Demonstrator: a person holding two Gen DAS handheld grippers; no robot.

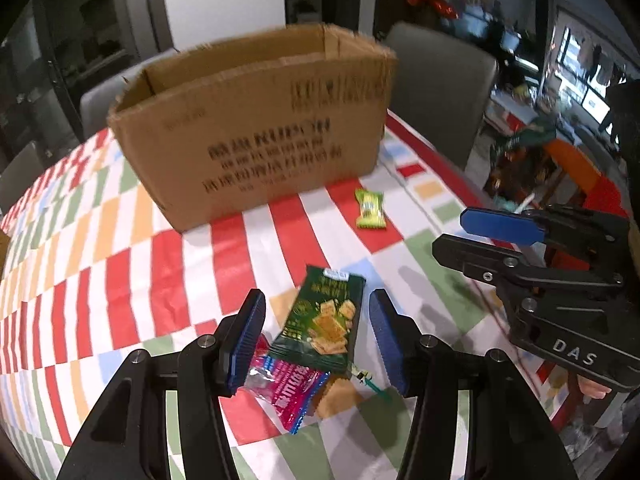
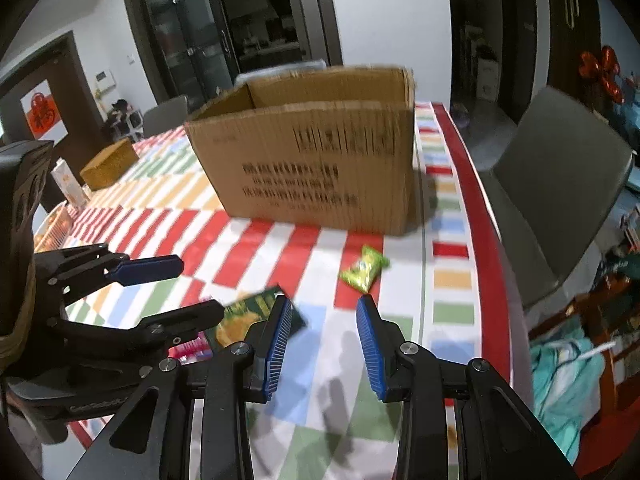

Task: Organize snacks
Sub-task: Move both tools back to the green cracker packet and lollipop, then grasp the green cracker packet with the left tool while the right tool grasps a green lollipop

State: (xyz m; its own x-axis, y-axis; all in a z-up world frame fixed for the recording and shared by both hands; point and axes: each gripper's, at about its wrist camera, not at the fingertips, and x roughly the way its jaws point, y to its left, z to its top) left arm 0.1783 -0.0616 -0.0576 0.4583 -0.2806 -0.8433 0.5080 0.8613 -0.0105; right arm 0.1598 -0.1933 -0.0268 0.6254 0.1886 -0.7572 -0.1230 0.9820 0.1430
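An open cardboard box (image 1: 256, 128) stands on the checked tablecloth (image 1: 100, 280); it also shows in the right wrist view (image 2: 316, 160). A dark green cracker packet (image 1: 324, 320) lies between the fingers of my open left gripper (image 1: 318, 340), over a pink packet (image 1: 288, 392). A small lime-green snack (image 1: 370, 210) lies near the box, and shows in the right wrist view (image 2: 364, 268) ahead of my open, empty right gripper (image 2: 324, 344). The right gripper (image 1: 456, 236) shows at the right of the left wrist view. The left gripper (image 2: 192, 288) shows at the left, over the green packet (image 2: 256, 316).
Grey chairs (image 1: 436, 92) (image 2: 560, 192) stand by the table's far and right edges. A smaller brown box (image 2: 110, 164) and a carton (image 2: 68, 184) sit at the far left of the table. Bags and clutter (image 2: 568, 376) lie on the floor beyond the red table edge (image 2: 484, 240).
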